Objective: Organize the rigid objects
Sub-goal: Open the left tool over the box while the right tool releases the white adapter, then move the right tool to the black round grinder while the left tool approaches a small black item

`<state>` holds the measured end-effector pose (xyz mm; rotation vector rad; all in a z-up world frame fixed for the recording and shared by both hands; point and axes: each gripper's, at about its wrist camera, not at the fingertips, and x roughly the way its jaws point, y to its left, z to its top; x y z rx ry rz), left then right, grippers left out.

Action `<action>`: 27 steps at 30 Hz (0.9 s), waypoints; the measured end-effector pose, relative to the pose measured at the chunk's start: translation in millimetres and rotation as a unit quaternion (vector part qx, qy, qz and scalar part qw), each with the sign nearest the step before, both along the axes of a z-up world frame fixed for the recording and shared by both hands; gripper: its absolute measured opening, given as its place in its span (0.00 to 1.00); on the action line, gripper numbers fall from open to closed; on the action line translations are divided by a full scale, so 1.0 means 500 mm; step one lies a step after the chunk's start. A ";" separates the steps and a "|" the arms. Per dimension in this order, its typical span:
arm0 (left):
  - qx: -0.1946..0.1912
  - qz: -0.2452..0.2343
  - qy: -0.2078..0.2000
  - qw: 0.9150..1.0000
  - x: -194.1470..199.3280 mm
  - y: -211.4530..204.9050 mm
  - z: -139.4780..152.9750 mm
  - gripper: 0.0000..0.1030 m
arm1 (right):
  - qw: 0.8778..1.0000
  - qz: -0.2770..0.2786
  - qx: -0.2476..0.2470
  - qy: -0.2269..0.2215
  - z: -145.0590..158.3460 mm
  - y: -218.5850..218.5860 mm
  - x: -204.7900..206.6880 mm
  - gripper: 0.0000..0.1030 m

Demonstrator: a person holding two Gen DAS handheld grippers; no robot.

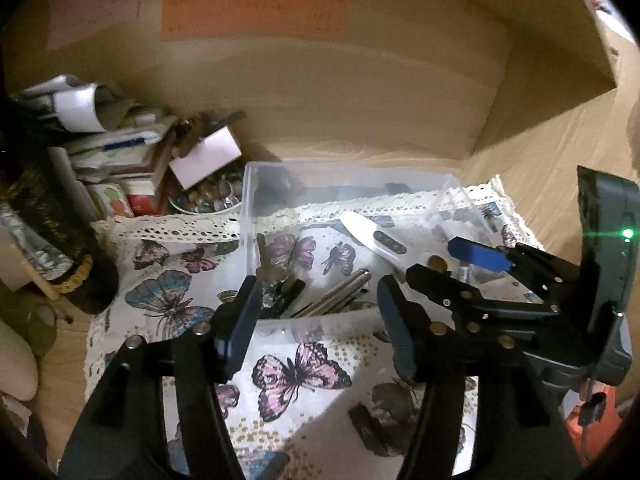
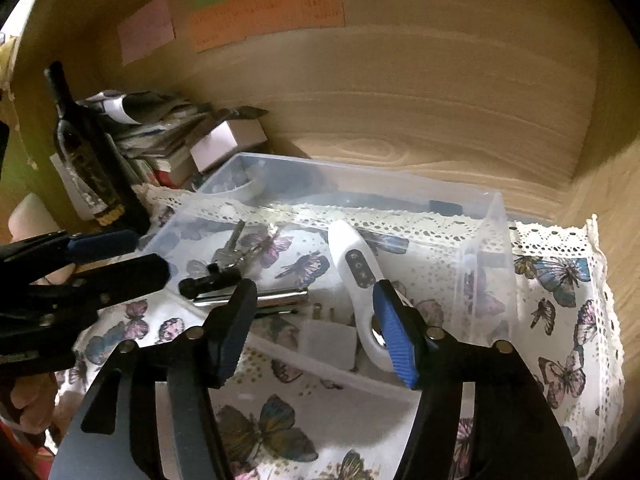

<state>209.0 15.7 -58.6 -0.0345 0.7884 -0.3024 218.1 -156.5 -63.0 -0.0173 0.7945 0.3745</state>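
Keys [image 2: 234, 250], white remote [image 2: 358, 276], pen [image 2: 256, 298] already in clear bin [image 2: 496, 216]; I hold left claw [image 1: 316, 312] and right claw [image 2: 316, 320] apart, empty; dark piece [image 1: 370, 430] on cloth left.

Both wrist cameras look down, from near, at the clear box [image 1: 344, 240] [image 2: 344, 240]; each view shows it.
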 end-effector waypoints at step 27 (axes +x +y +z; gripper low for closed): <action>0.032 0.026 0.099 0.994 -0.136 0.048 -0.131 0.69 | 0.991 0.080 0.024 0.104 -0.122 0.061 -0.183 0.57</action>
